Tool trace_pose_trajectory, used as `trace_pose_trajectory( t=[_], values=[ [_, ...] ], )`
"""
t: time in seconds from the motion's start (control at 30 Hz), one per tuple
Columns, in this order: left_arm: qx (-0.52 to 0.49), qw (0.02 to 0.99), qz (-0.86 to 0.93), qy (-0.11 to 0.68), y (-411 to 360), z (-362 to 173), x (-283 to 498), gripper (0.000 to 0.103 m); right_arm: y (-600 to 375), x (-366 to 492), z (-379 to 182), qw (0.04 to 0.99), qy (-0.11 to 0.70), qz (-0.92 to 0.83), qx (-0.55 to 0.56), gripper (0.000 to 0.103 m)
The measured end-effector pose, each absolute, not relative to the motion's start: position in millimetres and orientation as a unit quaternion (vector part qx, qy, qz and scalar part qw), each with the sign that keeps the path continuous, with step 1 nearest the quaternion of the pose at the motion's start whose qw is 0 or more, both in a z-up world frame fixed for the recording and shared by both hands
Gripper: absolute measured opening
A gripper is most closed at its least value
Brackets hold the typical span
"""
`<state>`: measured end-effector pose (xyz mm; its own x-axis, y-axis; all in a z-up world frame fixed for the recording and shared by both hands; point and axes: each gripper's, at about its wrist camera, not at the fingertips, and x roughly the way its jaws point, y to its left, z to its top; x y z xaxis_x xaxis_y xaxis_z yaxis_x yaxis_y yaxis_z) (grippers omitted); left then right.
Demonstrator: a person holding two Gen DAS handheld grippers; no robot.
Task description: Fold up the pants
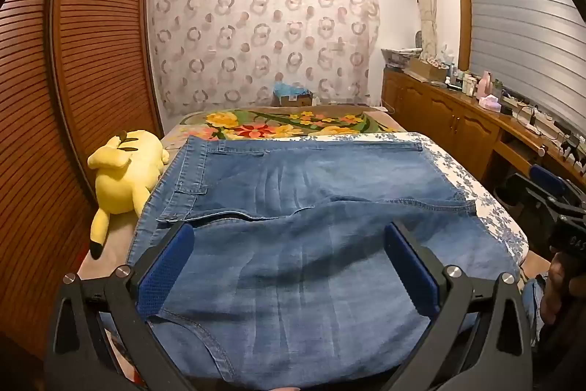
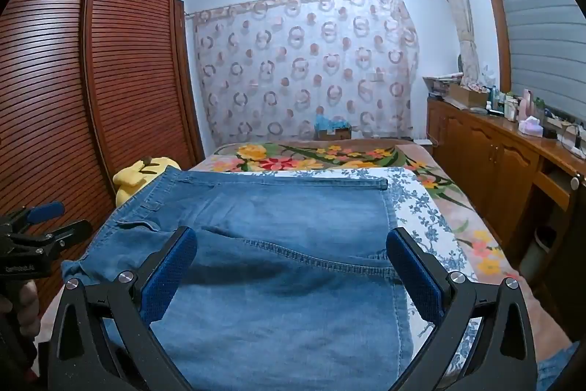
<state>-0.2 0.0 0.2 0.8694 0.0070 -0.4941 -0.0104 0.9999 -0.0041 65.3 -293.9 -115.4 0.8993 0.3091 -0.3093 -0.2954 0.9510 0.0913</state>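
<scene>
Blue denim pants [image 1: 300, 207] lie folded on the bed, a near layer with a stitched hem lapped over a far layer. They also show in the right wrist view [image 2: 278, 244]. My left gripper [image 1: 289, 240] is open and empty, its blue-padded fingers [image 1: 168, 266] spread wide just above the near part of the pants. My right gripper [image 2: 291, 251] is open and empty too, above the near right part of the pants. The right gripper shows at the right edge of the left view [image 1: 564, 207]. The left gripper shows at the left edge of the right view [image 2: 40, 229].
A yellow plush toy [image 1: 124, 178] lies left of the pants by the slatted wardrobe [image 1: 73, 98]. A floral blanket [image 1: 293, 125] covers the far bed. A wooden cabinet [image 1: 450, 120] with bottles and boxes runs along the right wall.
</scene>
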Motion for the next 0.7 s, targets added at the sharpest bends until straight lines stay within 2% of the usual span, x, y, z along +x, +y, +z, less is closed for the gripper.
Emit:
trace_pose_trajectory(
  t=[0.7],
  values=[
    [-0.001,0.966,0.005,0.259,0.0,0.4,0.0,0.103,-293.6,62.8,-116.1,0.975,0.157,0.156,0.021,0.103]
  ],
)
